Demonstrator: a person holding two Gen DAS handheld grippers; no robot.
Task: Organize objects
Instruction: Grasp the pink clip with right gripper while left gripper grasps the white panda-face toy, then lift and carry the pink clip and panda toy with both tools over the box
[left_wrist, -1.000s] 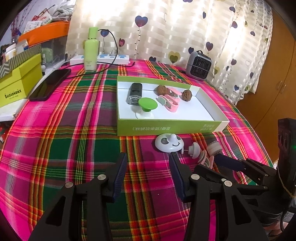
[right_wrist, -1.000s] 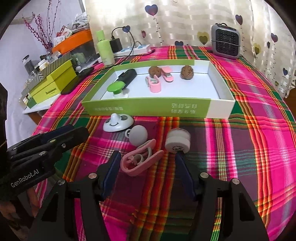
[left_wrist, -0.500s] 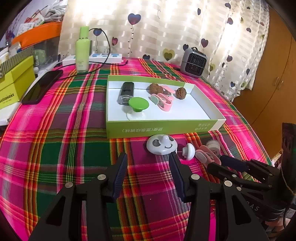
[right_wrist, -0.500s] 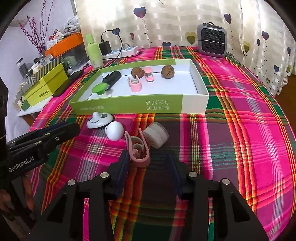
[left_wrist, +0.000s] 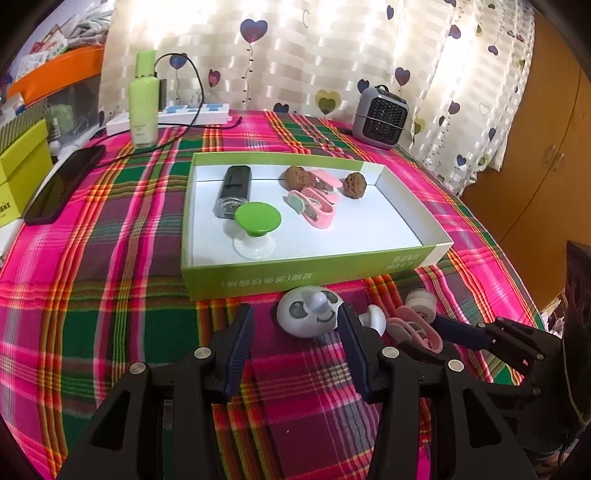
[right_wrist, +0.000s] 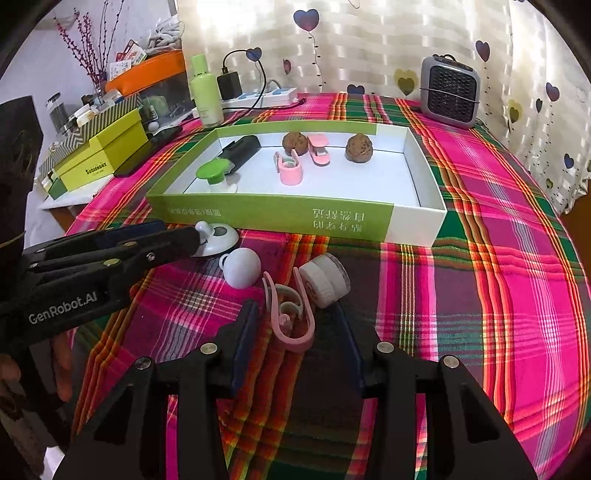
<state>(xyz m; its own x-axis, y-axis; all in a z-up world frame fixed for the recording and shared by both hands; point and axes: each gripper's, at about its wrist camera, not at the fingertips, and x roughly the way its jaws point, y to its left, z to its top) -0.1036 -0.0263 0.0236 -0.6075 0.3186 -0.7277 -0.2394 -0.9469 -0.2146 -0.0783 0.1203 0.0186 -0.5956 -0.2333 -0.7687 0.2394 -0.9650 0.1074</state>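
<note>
A green and white box (right_wrist: 273, 216) holds a black case, a green-topped knob, two pink clips and two walnuts. In front of it on the plaid cloth lie a white smiley-face disc (left_wrist: 308, 314), a white knob (right_wrist: 242, 267), a small white jar (right_wrist: 327, 280) and a pink clip (right_wrist: 291, 321). My right gripper (right_wrist: 296, 312) is closing. The pink clip stands between its jaws, with a gap at each pad. My left gripper (left_wrist: 294, 317) is open and holds nothing. The smiley-face disc lies just beyond its tips.
A grey heater (right_wrist: 448, 90) stands at the back right. A green bottle (left_wrist: 143, 107) and a power strip (left_wrist: 192, 112) stand at the back. A black phone (left_wrist: 64, 184) and yellow-green boxes (right_wrist: 99, 151) lie at the left, and a wooden cabinet (left_wrist: 535, 147) stands at the right.
The right jaws have narrowed around the pink clip, which turned from lying across to pointing away between them. The left gripper has moved closer to the smiley-face disc.
</note>
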